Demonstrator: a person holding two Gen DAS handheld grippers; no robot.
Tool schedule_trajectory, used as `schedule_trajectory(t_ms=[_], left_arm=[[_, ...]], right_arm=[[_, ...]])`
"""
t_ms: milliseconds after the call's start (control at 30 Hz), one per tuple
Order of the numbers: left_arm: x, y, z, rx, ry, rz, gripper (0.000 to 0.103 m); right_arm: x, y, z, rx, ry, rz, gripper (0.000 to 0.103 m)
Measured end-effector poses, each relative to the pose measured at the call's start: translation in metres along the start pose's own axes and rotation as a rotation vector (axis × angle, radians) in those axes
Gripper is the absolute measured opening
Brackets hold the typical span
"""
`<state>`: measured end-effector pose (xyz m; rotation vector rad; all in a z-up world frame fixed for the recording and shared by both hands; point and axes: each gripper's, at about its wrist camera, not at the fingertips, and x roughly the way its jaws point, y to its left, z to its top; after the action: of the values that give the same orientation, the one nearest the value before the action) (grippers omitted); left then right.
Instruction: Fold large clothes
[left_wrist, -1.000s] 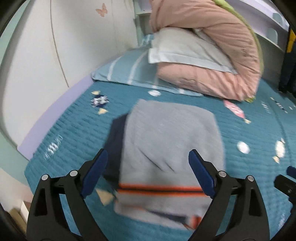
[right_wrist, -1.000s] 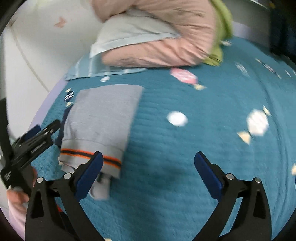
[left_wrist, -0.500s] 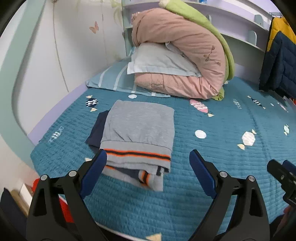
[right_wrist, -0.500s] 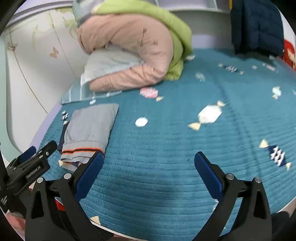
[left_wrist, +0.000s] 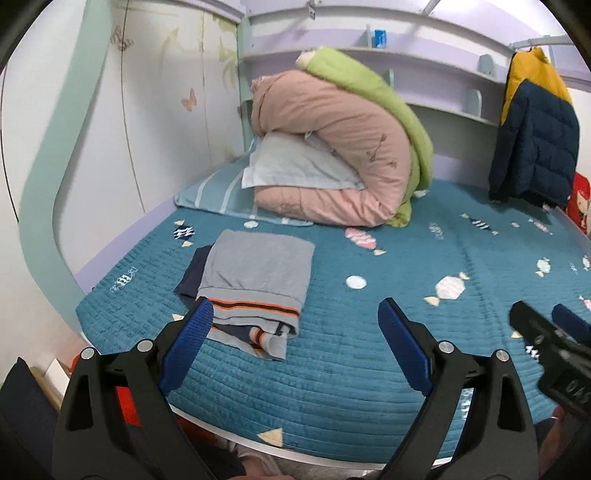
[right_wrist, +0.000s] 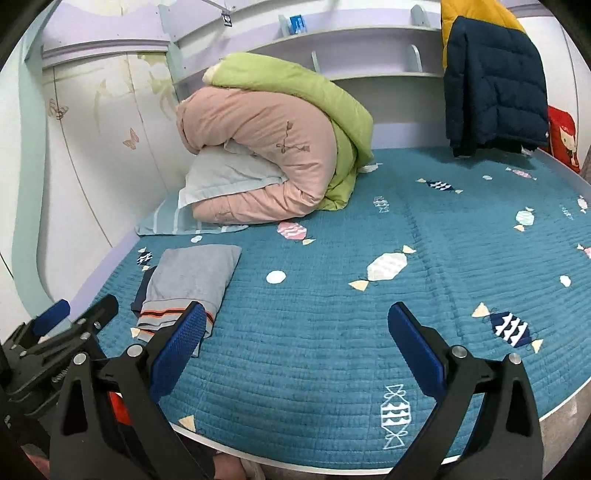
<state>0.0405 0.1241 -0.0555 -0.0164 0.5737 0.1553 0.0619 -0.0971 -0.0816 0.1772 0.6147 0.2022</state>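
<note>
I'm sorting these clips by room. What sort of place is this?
Most likely a child's bedroom: a bed with a candy-print teal quilt, rolled bedding over a pillow, and butterfly decals on the wall.

It was a child's bedroom in a home. A bed under a teal quilted cover printed with sweets (right_wrist: 332, 332) filled the room, a rolled pink and green duvet (left_wrist: 343, 155) at its head, white butterfly-decorated wall panels (left_wrist: 147, 110) alongside, lilac curved shelves (right_wrist: 351, 48) above, and a navy and yellow padded jacket (right_wrist: 491, 74) hanging.
</note>
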Motion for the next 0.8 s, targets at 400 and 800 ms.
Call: schedule_trajectory(t_ms=[400,800], left_arm=[[-0.031,-0.014,0.0,-0.006,-0.059,-0.045,0.094],[-0.019,-0.005,-0.006,-0.043,-0.023,-0.041,0.094]], right_arm=[[-0.026,0.006,-0.002,-0.016,-0.073,-0.036,0.095],[-0.019,0.017,-0.003,-0.073,-0.067,-0.109,0.095]])
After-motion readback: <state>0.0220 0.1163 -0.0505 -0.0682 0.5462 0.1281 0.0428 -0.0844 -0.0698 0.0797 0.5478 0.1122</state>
